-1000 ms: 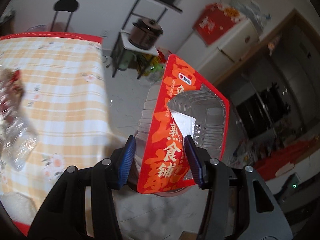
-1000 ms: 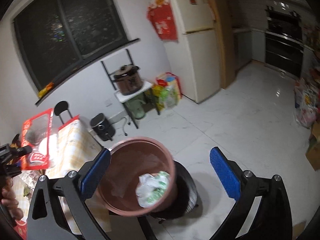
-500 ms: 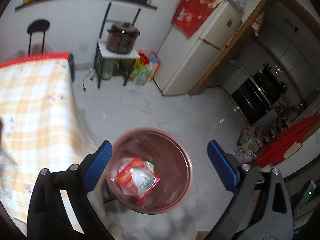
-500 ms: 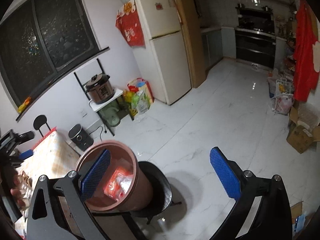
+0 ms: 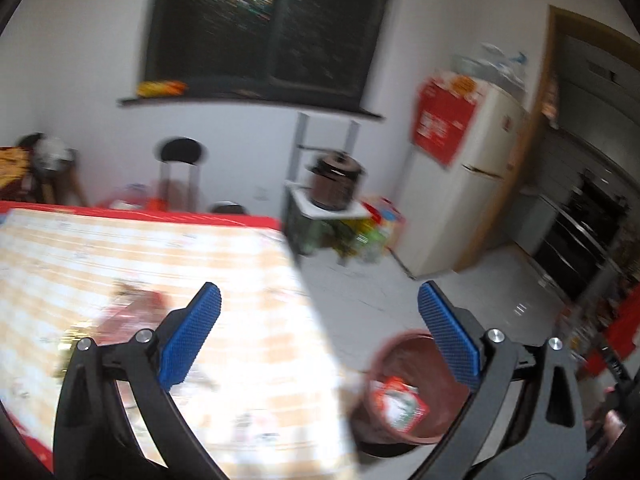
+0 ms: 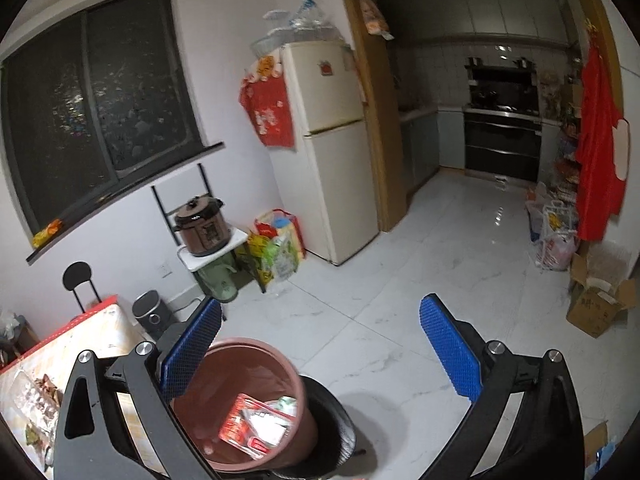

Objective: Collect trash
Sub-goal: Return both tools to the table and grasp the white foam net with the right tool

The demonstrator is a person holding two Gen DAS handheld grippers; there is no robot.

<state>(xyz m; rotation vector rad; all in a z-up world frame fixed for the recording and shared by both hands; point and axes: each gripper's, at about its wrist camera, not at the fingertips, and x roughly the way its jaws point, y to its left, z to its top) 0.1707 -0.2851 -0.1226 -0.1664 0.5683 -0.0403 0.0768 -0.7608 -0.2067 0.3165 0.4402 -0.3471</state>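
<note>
A brown round bin (image 6: pixel 256 408) stands on a black stool beside the table; it also shows in the left wrist view (image 5: pixel 416 396). The red food tray package (image 6: pixel 252 428) lies inside it, also visible in the left wrist view (image 5: pixel 400 408). My left gripper (image 5: pixel 320 340) is open and empty, over the table's right edge. My right gripper (image 6: pixel 320 348) is open and empty, above the bin's right side. Blurred wrappers (image 5: pixel 124 316) lie on the checked tablecloth (image 5: pixel 248 280); clear wrappers show in the right wrist view (image 6: pixel 32 400).
A pressure cooker (image 6: pixel 202 226) sits on a small rack by the wall, bags (image 6: pixel 276 248) beside it. A fridge (image 6: pixel 332 152) stands further right. A black chair (image 5: pixel 180 168) is behind the table. Cardboard boxes (image 6: pixel 600 300) sit at the far right.
My left gripper let go of the red tray package, which dropped into the bin. It then swung left and up toward the table. My right gripper rose and tilted up a little.
</note>
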